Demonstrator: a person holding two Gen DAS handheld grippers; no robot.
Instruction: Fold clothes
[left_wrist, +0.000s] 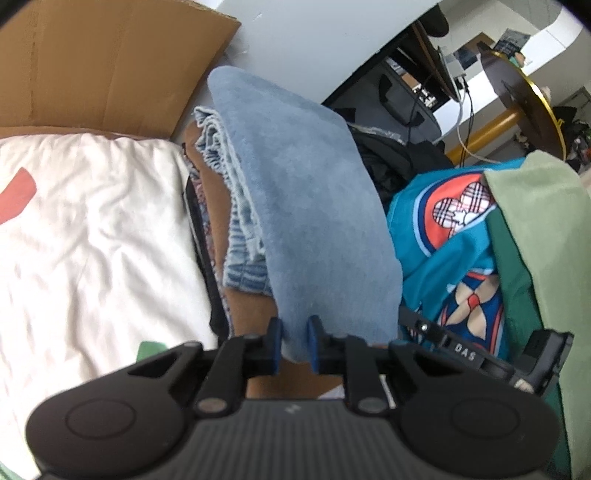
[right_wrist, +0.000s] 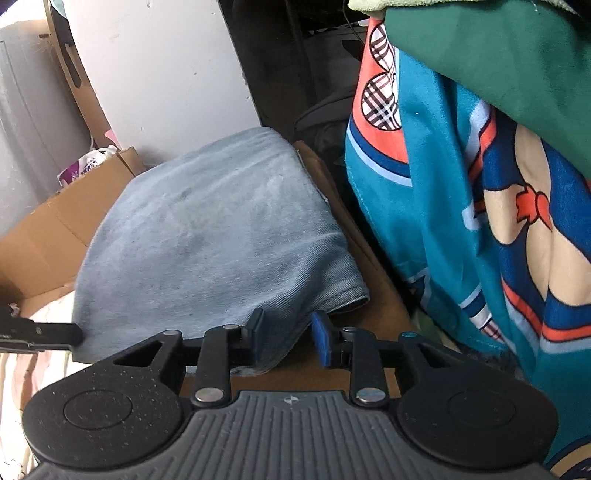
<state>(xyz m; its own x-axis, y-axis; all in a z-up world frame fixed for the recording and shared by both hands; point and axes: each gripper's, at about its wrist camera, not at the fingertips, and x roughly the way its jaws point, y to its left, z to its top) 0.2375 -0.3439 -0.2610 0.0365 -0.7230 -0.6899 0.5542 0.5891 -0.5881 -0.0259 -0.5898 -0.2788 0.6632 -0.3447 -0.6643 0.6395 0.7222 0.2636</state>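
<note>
Left gripper (left_wrist: 294, 341) is held narrowly parted, fabric seen between its pads. Right gripper (right_wrist: 286, 338) is held wider apart, fabric against its left pad only.

**Folded garment between the white cloth and the heap**

The folded light-blue denim garment (left_wrist: 306, 206) lies on the brown wooden table (left_wrist: 255, 317), running away from the left gripper (left_wrist: 294, 341), whose jaws stand either side of its near edge. To its left lies the white crumpled cloth (left_wrist: 92, 229), and behind that stands the brown cardboard box flap (left_wrist: 110, 62). To the garment's right rises a heap: the teal printed fabric (left_wrist: 454, 266) with the pale-green cloth (left_wrist: 546, 229) over it. In the right wrist view, the right gripper (right_wrist: 288, 338) sits at the garment's near right corner (right_wrist: 207, 236), the heap (right_wrist: 443, 221) to its right, an open cardboard box (right_wrist: 55, 229) behind-left.
</note>
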